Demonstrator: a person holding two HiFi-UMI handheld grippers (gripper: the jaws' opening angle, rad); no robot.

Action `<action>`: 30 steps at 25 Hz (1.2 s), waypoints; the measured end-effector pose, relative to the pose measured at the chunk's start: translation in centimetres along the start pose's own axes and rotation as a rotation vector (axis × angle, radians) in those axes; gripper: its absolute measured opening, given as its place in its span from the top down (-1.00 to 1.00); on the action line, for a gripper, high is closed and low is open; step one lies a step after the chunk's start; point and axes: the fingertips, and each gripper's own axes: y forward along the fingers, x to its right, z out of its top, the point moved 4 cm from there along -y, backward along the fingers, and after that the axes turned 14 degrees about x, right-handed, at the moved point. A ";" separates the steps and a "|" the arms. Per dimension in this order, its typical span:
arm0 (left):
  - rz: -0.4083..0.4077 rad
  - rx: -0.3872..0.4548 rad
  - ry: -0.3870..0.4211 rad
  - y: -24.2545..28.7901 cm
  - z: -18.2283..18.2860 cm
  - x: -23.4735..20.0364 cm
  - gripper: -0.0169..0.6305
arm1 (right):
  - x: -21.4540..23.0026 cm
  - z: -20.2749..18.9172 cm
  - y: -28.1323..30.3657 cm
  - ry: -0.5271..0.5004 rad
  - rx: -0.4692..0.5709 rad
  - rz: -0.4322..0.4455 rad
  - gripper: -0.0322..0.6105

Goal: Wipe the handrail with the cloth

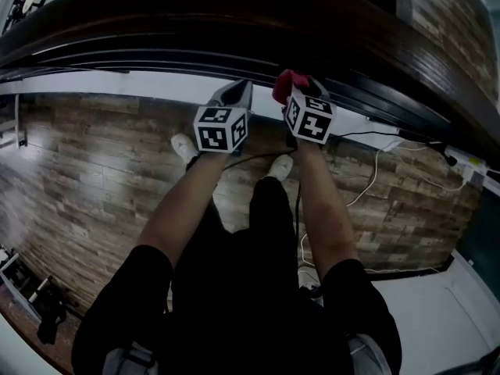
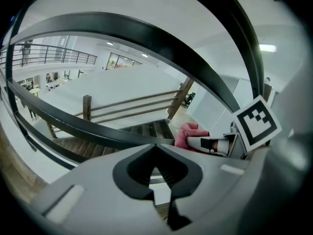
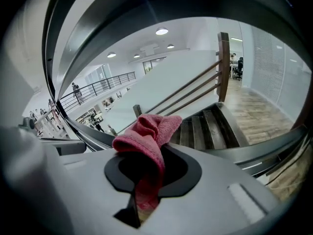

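Note:
The dark wooden handrail (image 1: 234,22) runs across the top of the head view. My right gripper (image 1: 301,84) is shut on a red cloth (image 1: 283,87), held just at the rail's near edge. In the right gripper view the cloth (image 3: 149,131) bunches above the jaws and hangs down between them. My left gripper (image 1: 238,91) sits close to the left of the right one, below the rail, shut and holding nothing. In the left gripper view its tips (image 2: 156,147) meet, the cloth (image 2: 188,133) shows to the right, and a dark rail (image 2: 146,38) arcs overhead.
A wood-plank floor (image 1: 94,170) lies below, with the person's shoes (image 1: 185,147) on it. White cables (image 1: 375,170) and a power strip (image 1: 469,166) lie at the right. Dark stairs (image 3: 210,126) descend beyond the rail. Black equipment (image 1: 31,295) stands at the lower left.

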 end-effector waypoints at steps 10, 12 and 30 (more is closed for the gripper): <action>-0.076 -0.051 0.054 2.7 -1.1 5.6 0.95 | 5.1 -0.2 -2.2 0.009 0.009 -0.047 0.73; -0.086 -0.059 0.061 3.3 -1.2 6.6 0.95 | 6.1 -0.3 -2.6 0.008 0.010 -0.055 0.73; -0.193 -0.124 0.147 6.2 -3.4 15.0 0.95 | 14.6 0.1 -5.8 0.120 -0.011 -0.030 0.72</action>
